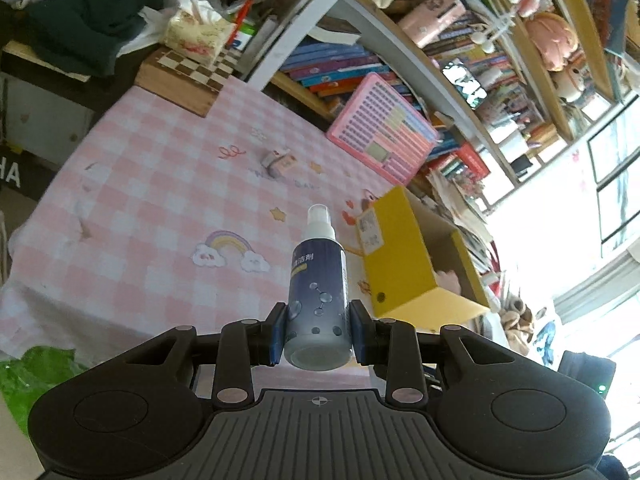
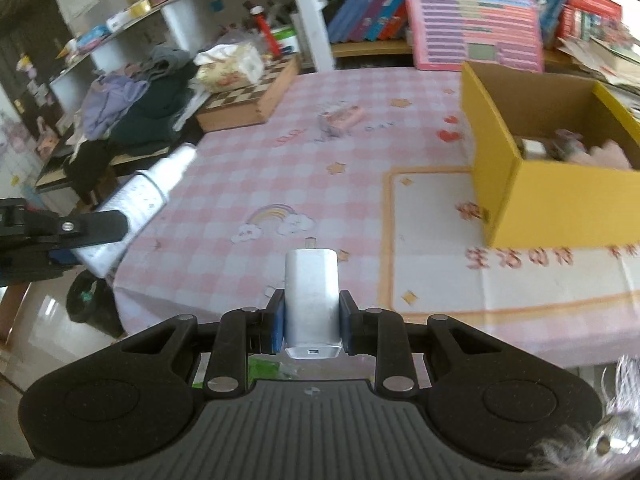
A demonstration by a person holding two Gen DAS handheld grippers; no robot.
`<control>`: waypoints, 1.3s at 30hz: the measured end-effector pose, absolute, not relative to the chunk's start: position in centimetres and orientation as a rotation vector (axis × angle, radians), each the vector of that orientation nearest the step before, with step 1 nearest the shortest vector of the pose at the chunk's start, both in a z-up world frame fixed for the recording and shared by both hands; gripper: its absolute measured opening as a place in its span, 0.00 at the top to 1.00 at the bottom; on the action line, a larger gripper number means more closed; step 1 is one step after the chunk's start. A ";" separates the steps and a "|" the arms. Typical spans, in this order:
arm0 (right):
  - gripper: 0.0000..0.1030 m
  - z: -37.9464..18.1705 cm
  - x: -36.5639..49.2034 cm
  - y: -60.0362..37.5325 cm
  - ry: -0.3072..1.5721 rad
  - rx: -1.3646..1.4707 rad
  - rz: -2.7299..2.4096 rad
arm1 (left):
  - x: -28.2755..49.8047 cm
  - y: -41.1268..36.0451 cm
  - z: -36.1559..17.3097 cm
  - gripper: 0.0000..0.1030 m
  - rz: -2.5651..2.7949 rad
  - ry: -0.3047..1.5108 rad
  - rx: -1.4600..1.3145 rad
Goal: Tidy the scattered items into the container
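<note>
Carrying two items at once, the left gripper (image 1: 318, 330) is clamped on the base of a dark-blue spray bottle (image 1: 318, 280) and the right gripper (image 2: 312, 322) on a white charger plug (image 2: 311, 300), both held above the pink checked tablecloth (image 2: 248, 168). The yellow box (image 2: 560, 208), already part filled, sits at about two o'clock from each gripper, while a small pink packet (image 2: 341, 118) lies loose at twelve o'clock. Next, I judge, each hand must swing over the box's open top before letting go.

One spray bottle (image 1: 318, 280), one white charger (image 2: 312, 300), one small pink packet (image 2: 341, 119), one yellow box (image 2: 560, 208).
</note>
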State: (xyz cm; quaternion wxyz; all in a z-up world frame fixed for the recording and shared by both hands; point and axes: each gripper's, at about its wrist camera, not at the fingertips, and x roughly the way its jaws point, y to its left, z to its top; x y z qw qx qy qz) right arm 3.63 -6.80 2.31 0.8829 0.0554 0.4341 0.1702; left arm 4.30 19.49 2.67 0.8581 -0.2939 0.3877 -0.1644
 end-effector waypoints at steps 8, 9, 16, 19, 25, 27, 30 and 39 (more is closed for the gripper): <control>0.76 2.4 0.9 -8.7 0.881 0.117 0.264 | 3.8 17.4 2.5 0.70 -0.435 0.854 -0.610; 0.76 2.4 0.6 -8.9 0.877 0.110 0.255 | 3.6 17.1 2.4 0.70 -0.444 0.857 -0.608; 0.76 1.6 -2.0 -11.1 0.861 0.138 0.158 | 3.3 15.5 1.9 0.70 -0.498 0.888 -0.618; 0.76 1.6 -2.5 -12.3 0.860 0.145 0.113 | 3.5 14.7 1.8 0.70 -0.524 0.903 -0.622; 0.76 2.1 -3.4 -14.3 0.860 0.160 0.056 | 4.1 12.6 1.8 0.70 -0.590 0.915 -0.622; 0.76 2.3 -3.7 -14.8 0.854 0.166 0.036 | 4.4 11.9 1.7 0.70 -0.613 0.924 -0.618; 0.76 2.4 -4.0 -15.7 0.849 0.168 0.005 | 5.0 10.7 1.6 0.70 -0.650 0.939 -0.604; 0.76 2.5 -3.9 -17.8 0.846 0.200 -0.079 | 7.0 7.6 1.6 0.70 -0.759 0.958 -0.594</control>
